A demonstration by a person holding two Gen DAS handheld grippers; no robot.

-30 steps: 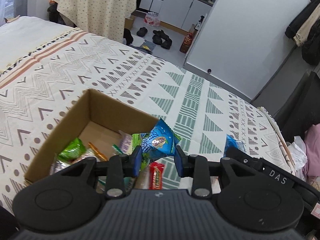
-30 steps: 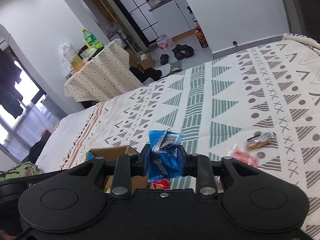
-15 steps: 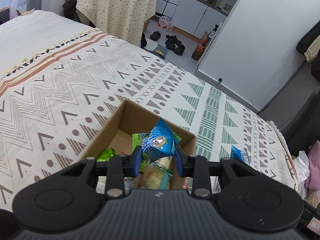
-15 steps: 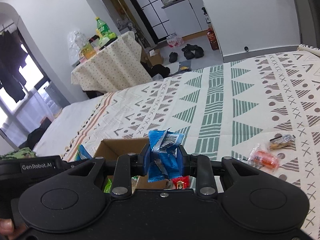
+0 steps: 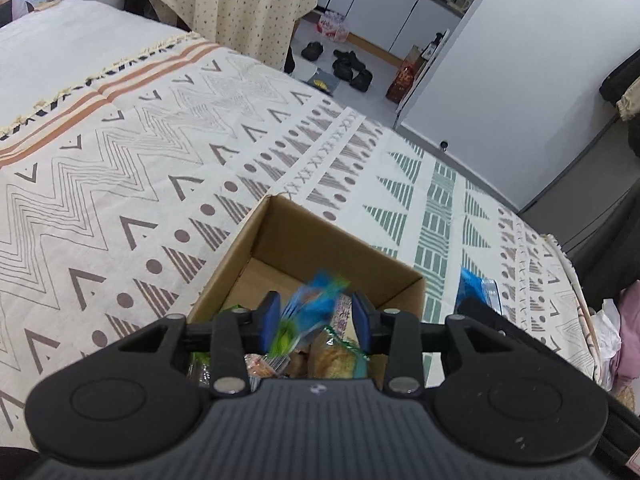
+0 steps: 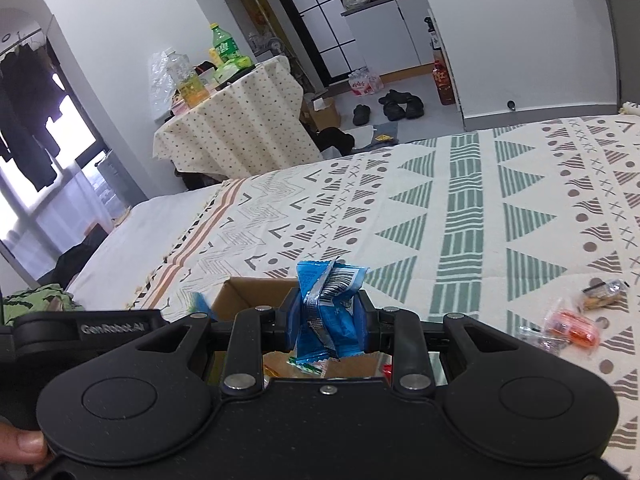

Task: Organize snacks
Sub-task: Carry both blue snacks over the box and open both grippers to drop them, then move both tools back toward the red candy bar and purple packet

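Depositing step: left tongs [image 5: 314,322] have just been opening, blue-green packet [image 5: 310,308] dropping (blurred) into cardboard box [image 5: 340,248]. Right tongs [image 6: 326,322] clamp blue packet [image 6: 328,304]; release over box next.

**Left jaws parting, right jaws clamped**

Your left hand-held gripper [image 5: 314,322] tilts steeply downward, and its jaws have just been opening: the blue pads stand apart, with a blurred blue-green snack packet [image 5: 310,312] loose between them, no pad pressing on it. Your right hand-held gripper [image 6: 326,320] points forward at a shallower downward angle, its jaws pinching a crumpled blue packet [image 6: 328,304] from both sides. A fingertip [image 6: 24,446] shows at the lower left edge of the right wrist view.
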